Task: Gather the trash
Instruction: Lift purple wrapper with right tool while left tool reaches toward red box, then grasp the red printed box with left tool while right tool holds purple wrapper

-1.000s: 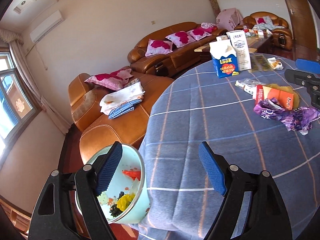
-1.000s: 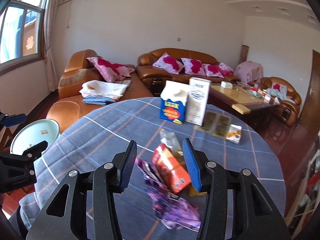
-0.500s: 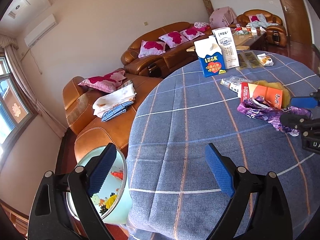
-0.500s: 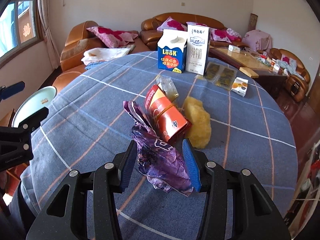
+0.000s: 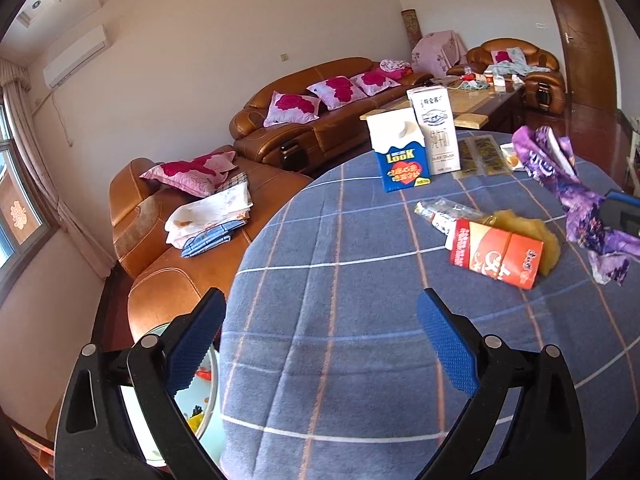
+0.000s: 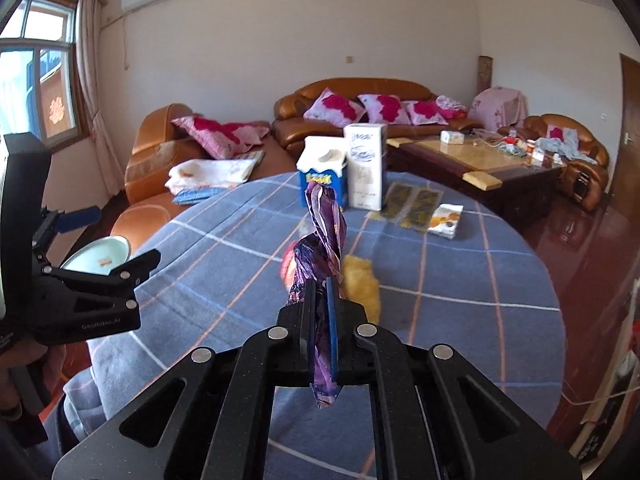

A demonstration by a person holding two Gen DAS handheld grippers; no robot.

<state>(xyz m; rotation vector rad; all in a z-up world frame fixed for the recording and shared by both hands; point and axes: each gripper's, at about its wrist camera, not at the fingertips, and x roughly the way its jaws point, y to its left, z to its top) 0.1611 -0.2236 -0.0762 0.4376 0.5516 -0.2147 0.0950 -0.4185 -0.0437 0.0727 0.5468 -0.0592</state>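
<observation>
Bin at far left, below tabletop edge, pale rim and scraps inside partly hidden behind left tongs. Left tongs spread wide, jaws just opened further, nothing between them; only plaid cloth of tabletop seen in the gap. In right view, left tongs held off left edge of tabletop, above bin, a hand visible beneath.

Toward middle of tabletop: blue carton and white carton upright, touching side by side near far edge. Two flat sachets just right of cartons. Clear wrapper lying flat nearer, touching red packet. Red packet on its side, yellow lump just behind and against it.

Right: purple wrapper pinched between right tongs, jaws just closed onto it, pressed nearly together with crumpled foil squeezed between the pads. Wrapper lifted clear of tabletop, twisted top end standing up past the fingertips, lower end hanging below the jaws. In left view, same wrapper raised at right edge, tail dangling above cloth, right tongs mostly cut off by frame. Small white pack flat on tabletop farther right, well apart from wrapper.
</observation>
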